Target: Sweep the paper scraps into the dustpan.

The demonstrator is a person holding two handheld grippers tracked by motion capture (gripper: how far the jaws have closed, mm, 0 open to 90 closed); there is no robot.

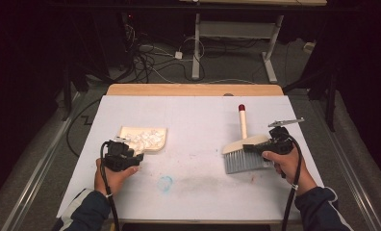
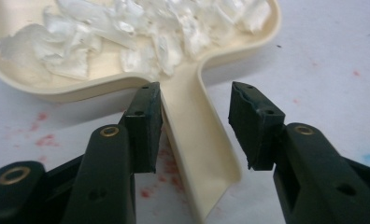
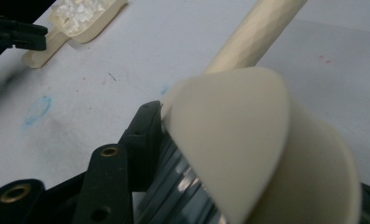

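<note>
Your left tongs sit parted, jaws spread wide. Your right tongs are clamped tight, the right hand gripping from behind.

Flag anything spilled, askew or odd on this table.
Nothing spilled: the white scraps all sit inside the dustpan. The table is stained, with a blue ring and faint red smudges. The brush lies flat by the right tool.

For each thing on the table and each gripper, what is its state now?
Dustpan: flat on the table, filled with white scraps.
Left gripper: open, jaws either side of the dustpan handle.
Brush: lying on the table, bristles toward the person.
Right gripper: at the brush head; its grip cannot be told.
</note>
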